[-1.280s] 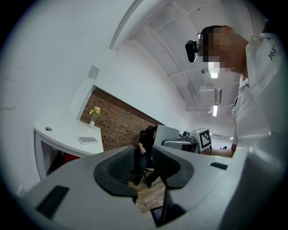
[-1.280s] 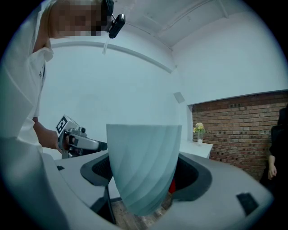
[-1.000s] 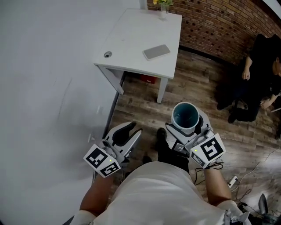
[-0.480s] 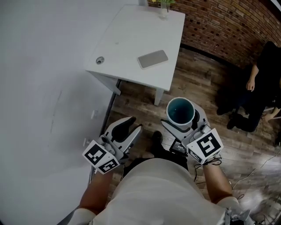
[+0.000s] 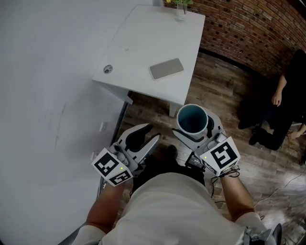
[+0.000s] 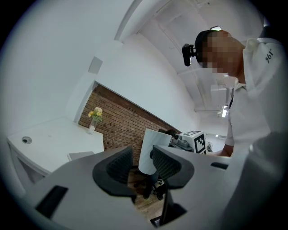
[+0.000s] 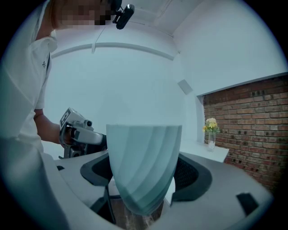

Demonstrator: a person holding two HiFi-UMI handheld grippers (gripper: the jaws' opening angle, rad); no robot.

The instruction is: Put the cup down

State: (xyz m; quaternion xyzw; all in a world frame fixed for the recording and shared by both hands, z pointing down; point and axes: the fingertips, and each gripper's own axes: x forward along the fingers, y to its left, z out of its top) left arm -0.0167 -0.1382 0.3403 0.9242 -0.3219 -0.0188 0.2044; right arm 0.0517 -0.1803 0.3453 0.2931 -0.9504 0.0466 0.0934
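White shirt (image 5: pixel 177 210) and bare forearms fill the foreground as a person holds two grippers out at waist height above a wood-plank floor (image 5: pixel 215 91). The right gripper (image 5: pixel 193 133) is clamped on a pale cup (image 5: pixel 192 119) with a teal inside. The cup stands upright with its mouth up, its tapered body wedged between the two dark pads (image 7: pixel 191 173), which press on its opposite sides while its rim rises above them. It hangs in the air over the floor, short of the table and touching nothing else. Just beside it, the left gripper (image 5: pixel 143 139) has its jaws standing apart with nothing between them; in the left gripper view the cup shows only through the gap, farther off. Beyond both, a white table (image 5: pixel 143 48) carries a flat grey slab (image 5: pixel 166 69), a small round object (image 5: pixel 107 69) near its corner and a vase of flowers (image 5: pixel 180 7) at its far edge. A brick wall (image 5: pixel 248 28) runs behind, and a person in black (image 5: pixel 287 95) sits at the right.
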